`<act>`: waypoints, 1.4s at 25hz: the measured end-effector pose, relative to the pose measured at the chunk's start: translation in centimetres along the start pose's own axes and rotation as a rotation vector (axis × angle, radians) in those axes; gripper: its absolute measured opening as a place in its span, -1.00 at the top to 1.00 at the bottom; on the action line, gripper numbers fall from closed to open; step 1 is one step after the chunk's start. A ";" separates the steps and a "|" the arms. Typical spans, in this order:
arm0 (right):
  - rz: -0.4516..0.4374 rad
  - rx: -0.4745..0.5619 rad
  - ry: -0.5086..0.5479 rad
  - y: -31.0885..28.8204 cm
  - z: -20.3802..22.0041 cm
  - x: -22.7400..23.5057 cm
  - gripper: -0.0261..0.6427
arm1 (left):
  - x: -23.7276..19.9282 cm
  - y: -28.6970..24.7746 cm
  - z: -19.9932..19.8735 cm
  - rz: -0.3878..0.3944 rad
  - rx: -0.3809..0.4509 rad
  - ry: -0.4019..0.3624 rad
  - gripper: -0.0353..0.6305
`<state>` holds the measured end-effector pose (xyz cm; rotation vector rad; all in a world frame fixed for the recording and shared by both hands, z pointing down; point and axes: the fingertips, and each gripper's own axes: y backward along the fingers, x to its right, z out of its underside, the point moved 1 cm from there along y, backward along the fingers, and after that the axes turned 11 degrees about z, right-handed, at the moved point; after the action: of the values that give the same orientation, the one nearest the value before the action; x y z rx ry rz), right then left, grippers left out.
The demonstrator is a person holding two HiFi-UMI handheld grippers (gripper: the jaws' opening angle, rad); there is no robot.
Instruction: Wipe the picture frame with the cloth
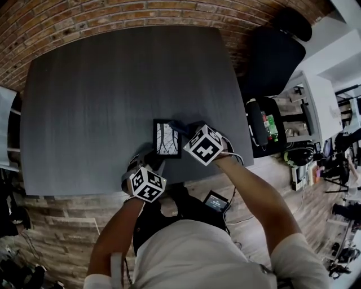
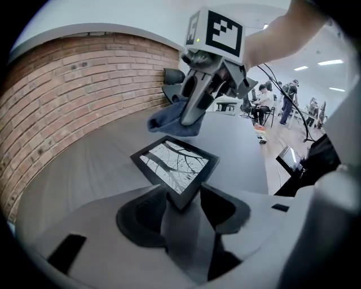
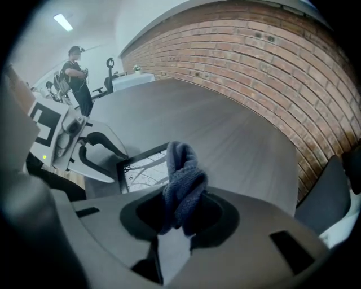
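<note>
A small black picture frame with a branch print lies flat on the dark grey table near its front edge. One corner of the frame sits between the jaws of my left gripper, which stand apart and do not press on it. My right gripper is shut on a bunched blue-grey cloth. It hovers over the frame's far right side, and the cloth hangs just above the frame's far edge. In the head view the right gripper is right of the frame and the left gripper is at its near end.
A brick wall runs along the table's far side. A black office chair and a cluttered cart stand to the right. A small screen lies on the floor by the person. People are in the room behind.
</note>
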<state>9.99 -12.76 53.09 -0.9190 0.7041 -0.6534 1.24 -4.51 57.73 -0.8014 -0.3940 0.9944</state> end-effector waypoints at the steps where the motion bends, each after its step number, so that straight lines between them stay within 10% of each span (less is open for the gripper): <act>1: 0.014 0.001 -0.006 -0.4 -0.2 0.5 0.62 | 0.1 -0.1 -0.1 -0.005 -0.002 0.012 0.31; 9: 0.069 0.017 -0.205 -2.9 -1.7 3.7 0.62 | 0.3 -0.7 -0.6 -0.072 -0.019 0.121 0.32; 35: -0.094 0.021 -0.214 -0.7 2.4 -3.6 0.62 | 0.3 -0.8 -0.6 -0.073 0.003 0.172 0.31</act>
<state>9.51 -9.20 55.65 -0.9898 0.4652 -0.6331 2.23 -4.78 57.96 -0.8573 -0.2717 0.8505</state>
